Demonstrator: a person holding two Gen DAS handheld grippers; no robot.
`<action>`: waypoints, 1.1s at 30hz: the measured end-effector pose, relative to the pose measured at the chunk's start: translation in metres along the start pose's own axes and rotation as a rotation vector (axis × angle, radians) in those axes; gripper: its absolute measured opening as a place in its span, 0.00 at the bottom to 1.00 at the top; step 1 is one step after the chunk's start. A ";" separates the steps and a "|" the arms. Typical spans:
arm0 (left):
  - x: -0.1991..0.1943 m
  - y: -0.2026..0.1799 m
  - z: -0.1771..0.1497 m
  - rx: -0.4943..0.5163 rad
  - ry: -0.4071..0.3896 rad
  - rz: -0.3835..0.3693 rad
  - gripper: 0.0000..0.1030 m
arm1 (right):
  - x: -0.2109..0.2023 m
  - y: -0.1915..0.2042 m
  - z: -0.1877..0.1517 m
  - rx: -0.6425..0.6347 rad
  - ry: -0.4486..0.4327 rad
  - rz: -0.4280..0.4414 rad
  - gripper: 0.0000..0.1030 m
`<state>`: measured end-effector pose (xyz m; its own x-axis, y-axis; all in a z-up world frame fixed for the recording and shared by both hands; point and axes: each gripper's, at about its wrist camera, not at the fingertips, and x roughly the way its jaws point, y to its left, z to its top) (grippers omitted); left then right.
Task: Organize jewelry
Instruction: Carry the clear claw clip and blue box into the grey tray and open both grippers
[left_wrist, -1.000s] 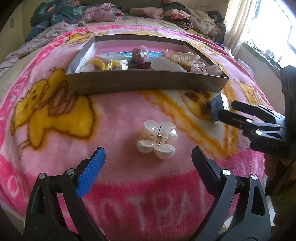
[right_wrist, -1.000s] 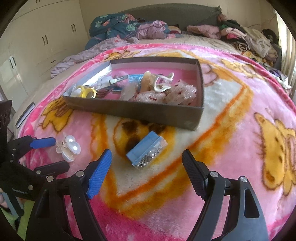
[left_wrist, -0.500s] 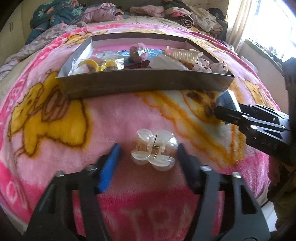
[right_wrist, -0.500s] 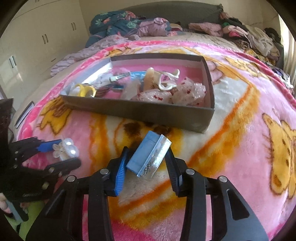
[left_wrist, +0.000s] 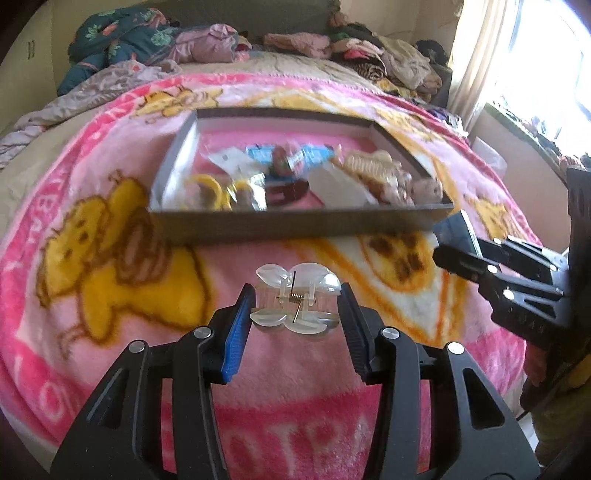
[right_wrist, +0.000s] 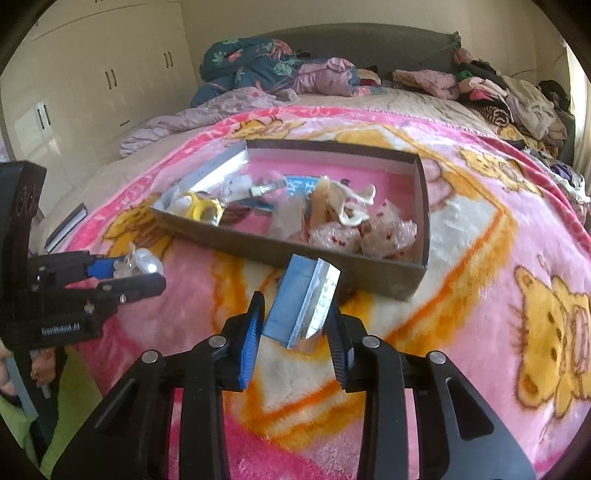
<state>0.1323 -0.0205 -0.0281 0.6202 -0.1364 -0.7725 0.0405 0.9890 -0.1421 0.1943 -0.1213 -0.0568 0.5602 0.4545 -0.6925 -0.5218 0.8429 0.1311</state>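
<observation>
Tongs were wide, now clamped: left gripper on hair clip, right gripper, jaws closing, on blue packet; both lifted near box, ready to drop in.

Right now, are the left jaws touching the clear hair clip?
Touching. The left wrist view shows the left gripper with both pads pressed against the clear hair clip sides.
</observation>
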 end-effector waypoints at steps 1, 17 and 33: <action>-0.002 0.002 0.004 -0.003 -0.007 0.003 0.36 | -0.001 0.001 0.002 -0.003 -0.006 0.001 0.30; -0.002 0.016 0.056 -0.012 -0.061 0.014 0.36 | -0.008 -0.013 0.048 -0.005 -0.103 -0.027 0.26; 0.032 -0.002 0.091 0.020 -0.049 -0.021 0.36 | 0.001 -0.063 0.073 0.046 -0.138 -0.124 0.26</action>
<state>0.2231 -0.0220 0.0039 0.6564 -0.1545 -0.7384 0.0694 0.9870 -0.1448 0.2747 -0.1527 -0.0136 0.7033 0.3788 -0.6015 -0.4151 0.9058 0.0850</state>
